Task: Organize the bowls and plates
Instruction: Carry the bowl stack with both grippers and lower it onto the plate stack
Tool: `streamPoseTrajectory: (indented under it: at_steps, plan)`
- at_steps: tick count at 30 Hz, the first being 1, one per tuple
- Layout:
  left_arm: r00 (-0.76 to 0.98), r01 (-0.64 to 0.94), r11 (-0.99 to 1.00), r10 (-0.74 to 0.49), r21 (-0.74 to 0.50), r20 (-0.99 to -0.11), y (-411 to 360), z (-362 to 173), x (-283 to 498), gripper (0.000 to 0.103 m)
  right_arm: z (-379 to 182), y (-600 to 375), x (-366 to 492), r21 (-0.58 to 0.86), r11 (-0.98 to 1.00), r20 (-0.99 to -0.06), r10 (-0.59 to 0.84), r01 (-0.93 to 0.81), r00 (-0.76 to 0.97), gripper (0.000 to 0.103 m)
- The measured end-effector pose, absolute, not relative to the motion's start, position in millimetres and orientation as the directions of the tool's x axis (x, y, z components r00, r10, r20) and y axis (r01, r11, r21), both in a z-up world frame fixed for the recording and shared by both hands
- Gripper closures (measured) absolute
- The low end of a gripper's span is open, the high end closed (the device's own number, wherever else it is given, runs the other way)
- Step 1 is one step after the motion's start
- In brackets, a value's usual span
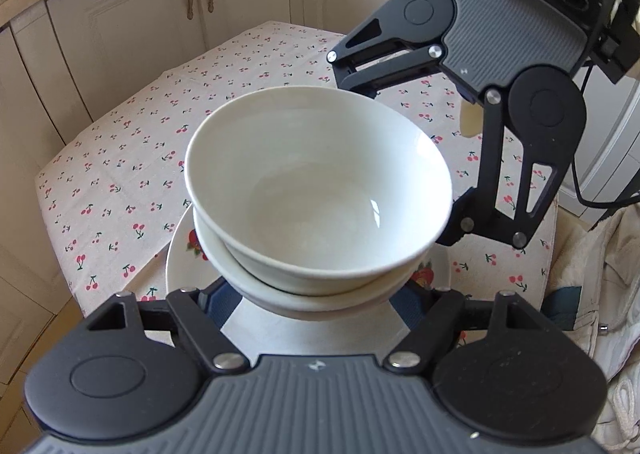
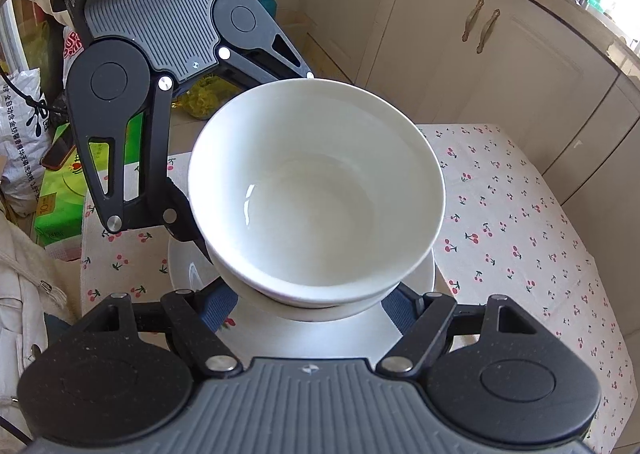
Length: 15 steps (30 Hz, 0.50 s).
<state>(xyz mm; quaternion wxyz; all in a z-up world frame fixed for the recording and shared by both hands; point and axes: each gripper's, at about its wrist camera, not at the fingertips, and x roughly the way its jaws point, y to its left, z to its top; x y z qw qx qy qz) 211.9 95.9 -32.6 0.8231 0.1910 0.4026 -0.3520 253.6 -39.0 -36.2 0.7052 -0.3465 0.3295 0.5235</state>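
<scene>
Two white bowls are nested, the upper bowl [image 1: 316,189] inside the lower bowl [image 1: 320,294], on a white plate [image 1: 180,254] with fruit prints. In the right wrist view the upper bowl [image 2: 316,189] sits over the same plate [image 2: 188,270]. My left gripper [image 1: 316,294] is spread wide around the bowl stack, its blue pads [image 1: 224,306] hugging the lower bowl's sides. My right gripper [image 2: 312,306] straddles the stack from the opposite side in the same way. Both grippers' fingertips are hidden under the bowls, so contact is unclear.
The stack stands on a table with a cherry-print cloth [image 1: 132,173]. Cream kitchen cabinets [image 1: 160,33] stand behind it. A green box [image 2: 60,193] and bags [image 2: 24,125] sit past the table's edge. A pale garment [image 1: 600,274] hangs at the side.
</scene>
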Motion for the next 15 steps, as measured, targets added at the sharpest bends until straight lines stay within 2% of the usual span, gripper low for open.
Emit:
streamPoseTrajectory:
  at_steps: [15]
  plan:
    - [0.398,0.735,0.678,-0.447,-0.013,-0.801,106.2,-43.6,220.2,0.024,-46.5,-33.9,260.0,-0.11,0.218,-0.843,0.496,-0.97,0.207,0.021]
